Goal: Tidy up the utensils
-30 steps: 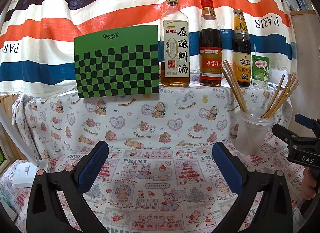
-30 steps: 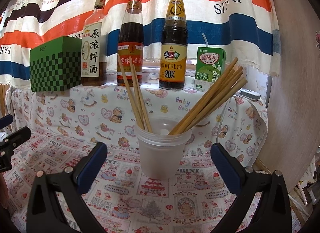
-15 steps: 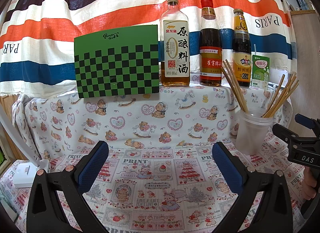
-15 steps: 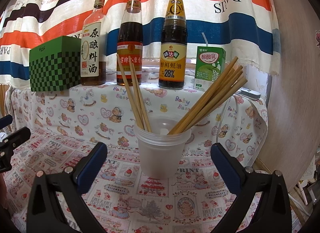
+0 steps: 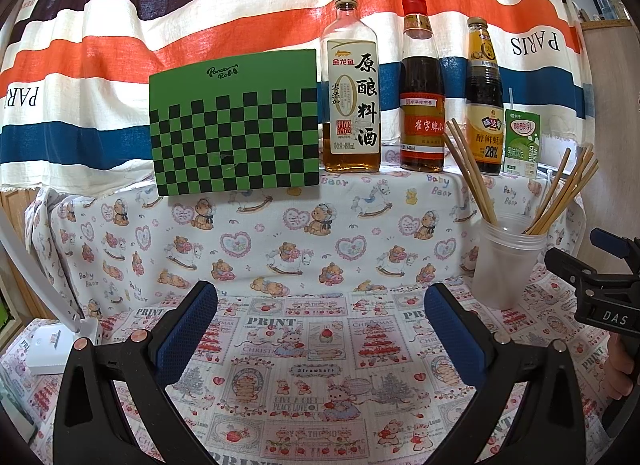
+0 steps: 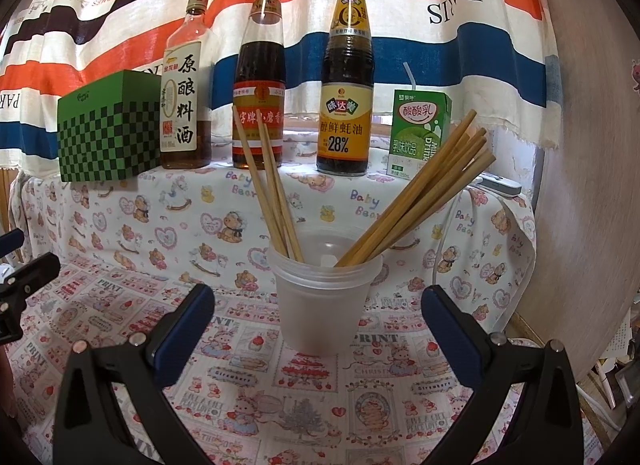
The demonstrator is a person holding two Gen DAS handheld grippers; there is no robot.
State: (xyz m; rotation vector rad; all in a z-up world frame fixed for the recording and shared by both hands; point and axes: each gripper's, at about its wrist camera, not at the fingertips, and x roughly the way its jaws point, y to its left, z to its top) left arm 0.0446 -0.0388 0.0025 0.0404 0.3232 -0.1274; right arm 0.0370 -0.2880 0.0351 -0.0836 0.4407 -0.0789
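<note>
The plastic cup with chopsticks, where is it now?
The cup stands on the tablecloth, centred ahead of the open right gripper, below the shelf of bottles.

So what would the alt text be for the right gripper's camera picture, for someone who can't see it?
A translucent plastic cup holding wooden chopsticks stands on a patterned tablecloth, centred ahead of the open, empty right gripper. Behind, three sauce bottles, a green carton and a green checkered box line a shelf.

The striped curtain at twelve o'clock reads "HERMES" and, mirrored, "PARIS". The cooking-wine bottle says 原酿料酒; the oyster-sauce bottle at one o'clock, 醇鲜蚝油 and "28%". The milk carton shows 酸酸乳. The tablecloth reads "PRINT" and "Baby Bear". The right gripper at three o'clock carries "DAS"
</note>
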